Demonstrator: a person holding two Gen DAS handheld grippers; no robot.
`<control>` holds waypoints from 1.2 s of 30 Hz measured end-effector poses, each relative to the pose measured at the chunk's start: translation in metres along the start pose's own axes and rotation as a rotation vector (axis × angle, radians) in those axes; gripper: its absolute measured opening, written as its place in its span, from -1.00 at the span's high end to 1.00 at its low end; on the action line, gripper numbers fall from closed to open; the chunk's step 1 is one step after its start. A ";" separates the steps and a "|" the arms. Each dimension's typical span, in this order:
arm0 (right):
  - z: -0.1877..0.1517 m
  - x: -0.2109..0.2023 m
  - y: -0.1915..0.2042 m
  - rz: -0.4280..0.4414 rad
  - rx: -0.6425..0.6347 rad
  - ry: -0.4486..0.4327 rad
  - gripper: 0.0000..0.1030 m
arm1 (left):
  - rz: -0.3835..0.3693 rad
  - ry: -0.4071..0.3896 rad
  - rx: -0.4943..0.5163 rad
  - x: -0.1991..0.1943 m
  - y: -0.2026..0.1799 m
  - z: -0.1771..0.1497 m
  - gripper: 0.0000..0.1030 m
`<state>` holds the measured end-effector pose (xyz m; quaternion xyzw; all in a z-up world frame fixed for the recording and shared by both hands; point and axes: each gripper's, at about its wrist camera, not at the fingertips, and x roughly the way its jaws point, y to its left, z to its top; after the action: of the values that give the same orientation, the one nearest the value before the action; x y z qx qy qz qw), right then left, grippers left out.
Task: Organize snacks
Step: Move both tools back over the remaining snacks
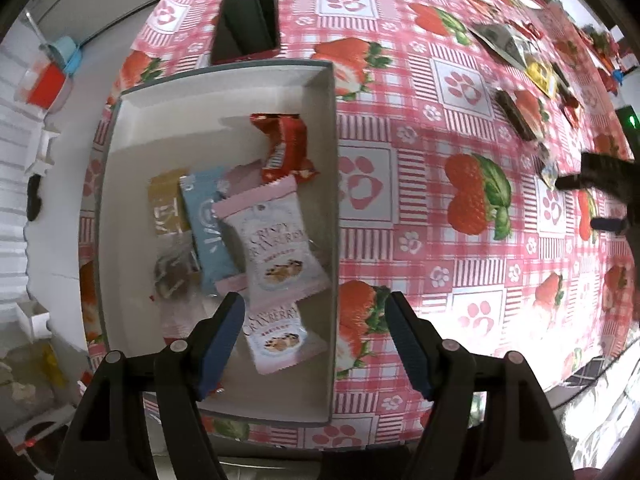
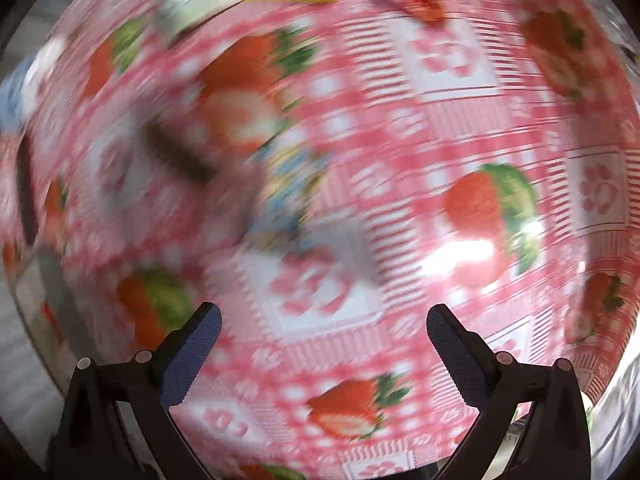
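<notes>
Your left gripper (image 1: 314, 300) hangs with jaws apart and empty above the grey box (image 1: 333, 152), where cranberry packets (image 1: 276, 240) and other wrapped snacks lie; your right gripper (image 2: 324, 316), jaws spread wide and empty, points at the blurred strawberry tablecloth (image 2: 460, 120).

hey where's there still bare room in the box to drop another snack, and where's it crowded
The box is free along its far end, between the far wall and the red packet, and down the left wall beside the tan packet. It is crowded in the middle and near right, where the blue packet and two pink cranberry packets overlap.
</notes>
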<state>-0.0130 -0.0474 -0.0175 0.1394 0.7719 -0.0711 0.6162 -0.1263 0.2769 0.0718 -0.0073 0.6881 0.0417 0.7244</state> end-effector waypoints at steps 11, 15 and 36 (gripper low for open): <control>0.049 0.013 0.011 -0.005 -0.021 -0.032 -1.00 | 0.025 0.032 0.016 0.003 -0.012 0.000 -0.48; 0.057 0.023 0.028 -0.030 -0.073 -0.042 -1.00 | 0.025 0.031 0.019 0.001 -0.018 0.005 -0.49; -0.002 0.050 -0.068 -0.019 -0.083 -0.012 -1.00 | -0.223 0.092 -0.217 0.038 -0.144 0.137 -0.52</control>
<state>-0.0457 -0.1055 -0.0695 0.1061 0.7716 -0.0457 0.6255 0.0226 0.1448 0.0344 -0.1637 0.7069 0.0349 0.6872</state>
